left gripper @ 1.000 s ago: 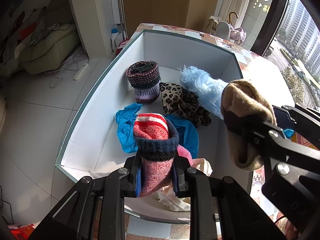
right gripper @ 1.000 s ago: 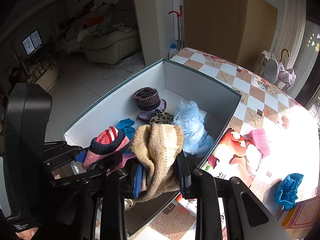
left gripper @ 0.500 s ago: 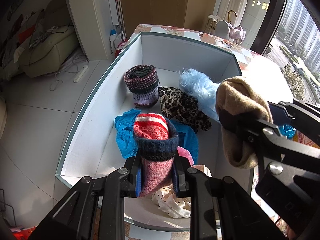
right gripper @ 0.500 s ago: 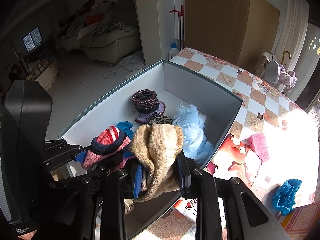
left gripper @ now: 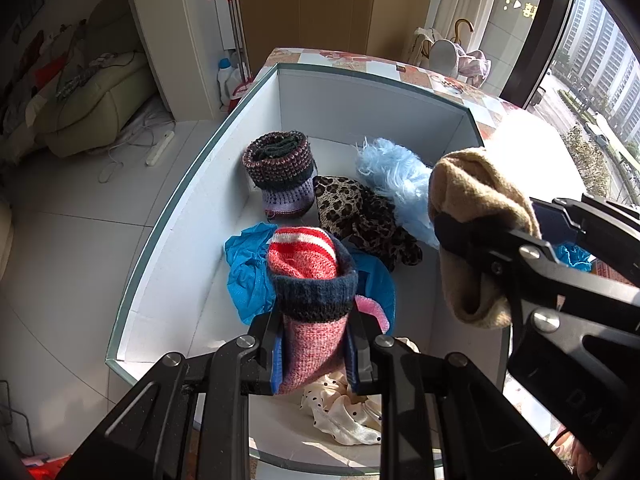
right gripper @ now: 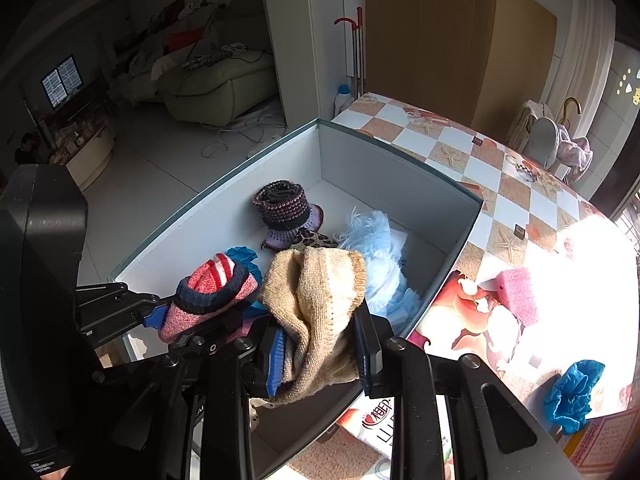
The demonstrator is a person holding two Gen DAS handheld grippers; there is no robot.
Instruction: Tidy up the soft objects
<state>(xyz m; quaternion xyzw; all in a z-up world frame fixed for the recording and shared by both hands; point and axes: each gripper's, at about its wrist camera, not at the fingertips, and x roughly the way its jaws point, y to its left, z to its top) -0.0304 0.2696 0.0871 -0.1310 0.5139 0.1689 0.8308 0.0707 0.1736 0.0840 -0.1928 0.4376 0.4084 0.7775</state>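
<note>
The red-and-pink knitted sock [left gripper: 310, 300] is clamped between the nearly closed jaws of the left gripper [left gripper: 314, 350] and is held above the near end of the white box [left gripper: 192, 204]. The tan knitted sock [right gripper: 320, 316] is pinched in the same manner by the right gripper [right gripper: 318, 350], just beside the first and over the box's right wall. Both items are judged to be light, soft and compressible; the knit is not slippery, so a grip across the rolled middle is judged sufficient, and a loose cuff may sag when released.

Inside the box, a purple-and-black crocheted roll [left gripper: 282, 176] stands upright toward the far end, near the left wall. A leopard-print fabric piece [left gripper: 360, 216] lies beside it, and a pale blue fluffy item [left gripper: 396, 184] rests against the right wall. A blue cloth [left gripper: 248, 268] lies mid-floor, and a cream polka-dot fabric [left gripper: 344, 412] lies at the near end.

On the checkered tablecloth [right gripper: 516, 196] outside the box, a pink sponge-like pad [right gripper: 518, 294] and a blue scrunched item [right gripper: 574, 394] are left.
</note>
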